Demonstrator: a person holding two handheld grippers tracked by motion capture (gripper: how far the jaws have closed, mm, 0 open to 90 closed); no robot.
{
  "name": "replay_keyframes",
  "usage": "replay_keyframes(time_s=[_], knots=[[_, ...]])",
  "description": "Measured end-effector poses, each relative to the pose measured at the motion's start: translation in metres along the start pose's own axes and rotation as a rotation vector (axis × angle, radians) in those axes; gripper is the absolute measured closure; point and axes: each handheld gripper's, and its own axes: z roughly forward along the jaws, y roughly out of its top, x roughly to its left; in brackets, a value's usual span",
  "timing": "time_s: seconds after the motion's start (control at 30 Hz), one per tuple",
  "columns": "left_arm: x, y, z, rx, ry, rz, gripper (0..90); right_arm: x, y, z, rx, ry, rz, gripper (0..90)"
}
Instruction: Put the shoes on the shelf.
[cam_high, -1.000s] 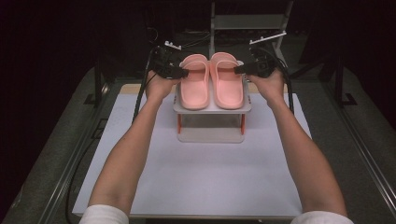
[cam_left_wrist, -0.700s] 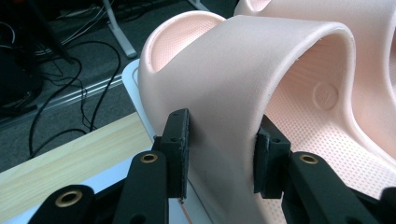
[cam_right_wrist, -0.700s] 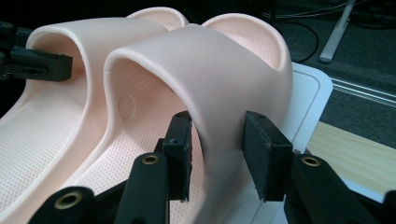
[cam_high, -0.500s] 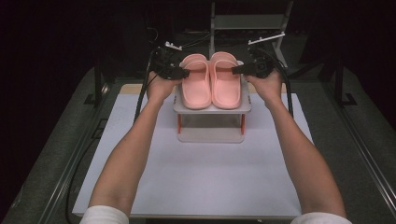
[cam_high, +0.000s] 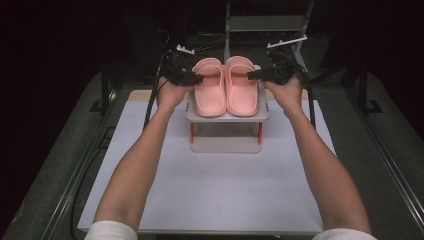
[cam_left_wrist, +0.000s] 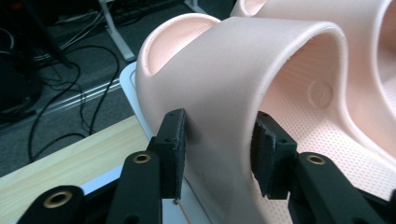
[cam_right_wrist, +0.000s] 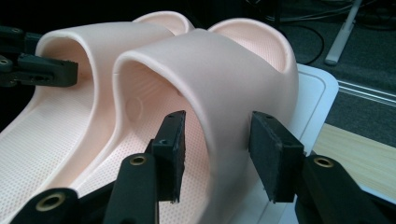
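Reaching up from the frame's bottom, two forearms meet a white stand (cam_high: 227, 116) at upper centre bearing pink slippers. Left gripper (cam_high: 196, 78) straddles the left slipper (cam_high: 210, 89) strap, right gripper (cam_high: 252, 75) the right slipper (cam_high: 242, 87) strap; jaws apparently not quite pinching.

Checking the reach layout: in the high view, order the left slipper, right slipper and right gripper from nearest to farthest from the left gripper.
1. Left slipper, right at its jaws.
2. Right slipper, beside it on the stand.
3. Right gripper, at the far side.
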Motion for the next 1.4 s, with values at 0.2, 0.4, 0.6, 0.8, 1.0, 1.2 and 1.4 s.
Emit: replay_keyframes(time_s=[0.2, 0.4, 0.6, 0.8, 1.0, 1.2, 1.4], knots=[[-0.002, 0.0, -0.008, -0.006, 0.009, 0.016, 53.7, -0.002, -0.004, -0.009, -0.04, 0.027, 0.013, 54.9], [-0.003, -0.005, -0.017, -0.035, 0.002, 0.02, 53.0, -0.006, -0.013, -0.027, -0.06, 0.064, 0.013, 53.7], [-0.001, -0.016, -0.026, -0.067, -0.035, 0.017, 52.8, -0.005, -0.021, -0.035, -0.044, 0.102, -0.012, 52.0], [-0.004, -0.023, -0.029, -0.075, -0.043, 0.022, 51.7, 0.001, -0.025, -0.041, -0.048, 0.142, -0.028, 52.0], [-0.005, -0.028, -0.035, -0.087, -0.056, 0.032, 50.8, 0.006, -0.03, -0.044, -0.05, 0.183, -0.041, 52.0], [-0.006, -0.031, -0.044, -0.108, -0.07, 0.029, 50.0, 0.01, -0.035, -0.048, -0.051, 0.213, -0.046, 51.5], [-0.005, -0.037, -0.05, -0.109, -0.067, 0.03, 48.1, 0.013, -0.039, -0.053, -0.058, 0.238, -0.051, 51.5]])
